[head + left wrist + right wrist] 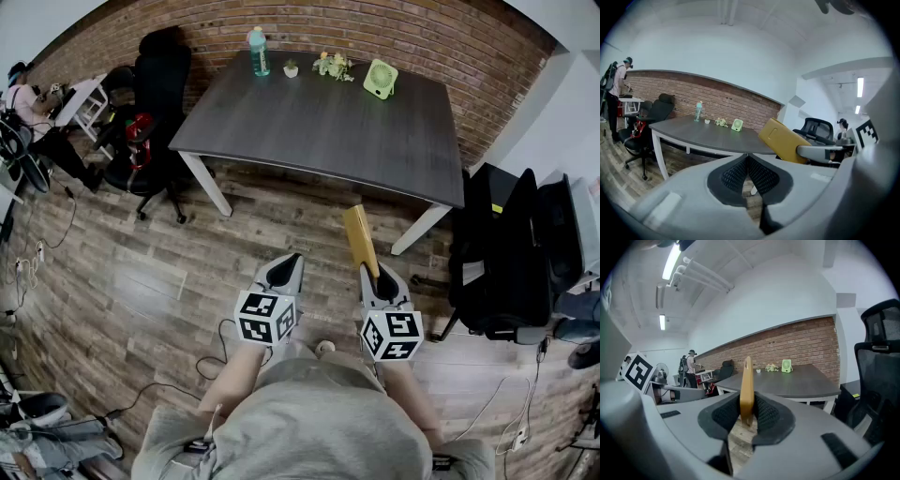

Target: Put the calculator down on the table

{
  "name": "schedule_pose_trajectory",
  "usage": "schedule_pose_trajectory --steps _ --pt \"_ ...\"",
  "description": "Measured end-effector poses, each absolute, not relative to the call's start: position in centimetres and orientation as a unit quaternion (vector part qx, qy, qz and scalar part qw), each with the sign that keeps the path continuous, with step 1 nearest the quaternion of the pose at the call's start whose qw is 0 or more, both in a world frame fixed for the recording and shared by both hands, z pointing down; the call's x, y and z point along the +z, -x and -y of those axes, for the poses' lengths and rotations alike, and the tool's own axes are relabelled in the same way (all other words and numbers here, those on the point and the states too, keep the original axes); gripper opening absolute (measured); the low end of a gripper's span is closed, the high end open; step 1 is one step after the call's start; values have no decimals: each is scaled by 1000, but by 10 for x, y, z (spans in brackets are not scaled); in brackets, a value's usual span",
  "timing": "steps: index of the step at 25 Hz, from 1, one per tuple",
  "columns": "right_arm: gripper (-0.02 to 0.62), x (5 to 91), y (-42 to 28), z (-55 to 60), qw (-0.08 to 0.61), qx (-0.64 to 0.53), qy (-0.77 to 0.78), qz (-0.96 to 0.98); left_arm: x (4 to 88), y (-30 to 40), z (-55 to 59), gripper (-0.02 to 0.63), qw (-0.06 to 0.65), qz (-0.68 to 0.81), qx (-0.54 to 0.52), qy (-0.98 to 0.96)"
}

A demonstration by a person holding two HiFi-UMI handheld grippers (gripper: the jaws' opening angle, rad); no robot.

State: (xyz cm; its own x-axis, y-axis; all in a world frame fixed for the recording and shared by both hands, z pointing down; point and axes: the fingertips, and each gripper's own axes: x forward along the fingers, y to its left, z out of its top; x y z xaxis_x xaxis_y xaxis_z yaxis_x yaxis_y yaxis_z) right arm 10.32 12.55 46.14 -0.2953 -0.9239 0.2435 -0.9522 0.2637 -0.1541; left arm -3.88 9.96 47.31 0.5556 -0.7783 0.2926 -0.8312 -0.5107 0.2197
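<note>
The calculator (360, 240) is a flat yellow slab, held edge-on and upright, sticking forward out of my right gripper (379, 278), which is shut on it. In the right gripper view the yellow calculator (747, 390) stands between the black pads. From the left gripper view it shows as a yellow slab (783, 139) at the right. My left gripper (286, 273) is shut with nothing in it, its pads meeting (747, 169). Both grippers hang over the wooden floor, short of the dark grey table (319, 127).
On the table's far edge stand a blue-green bottle (258, 52), a small white pot (291, 68), a little plant figure (333, 66) and a green fan (381, 79). Black office chairs stand at left (155, 112) and right (511, 253). A person (28, 103) is at far left.
</note>
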Motion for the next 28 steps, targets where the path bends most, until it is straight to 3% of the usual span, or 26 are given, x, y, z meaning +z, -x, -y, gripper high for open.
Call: schedule_pose_trajectory --steps 15,28 --pt "84 453 -62 -243 57 129 -590 795 471 88 -212 18 170 480 83 -857" --pt "84 451 -64 -243 42 136 -573 807 471 86 -217 18 168 487 82 -853"
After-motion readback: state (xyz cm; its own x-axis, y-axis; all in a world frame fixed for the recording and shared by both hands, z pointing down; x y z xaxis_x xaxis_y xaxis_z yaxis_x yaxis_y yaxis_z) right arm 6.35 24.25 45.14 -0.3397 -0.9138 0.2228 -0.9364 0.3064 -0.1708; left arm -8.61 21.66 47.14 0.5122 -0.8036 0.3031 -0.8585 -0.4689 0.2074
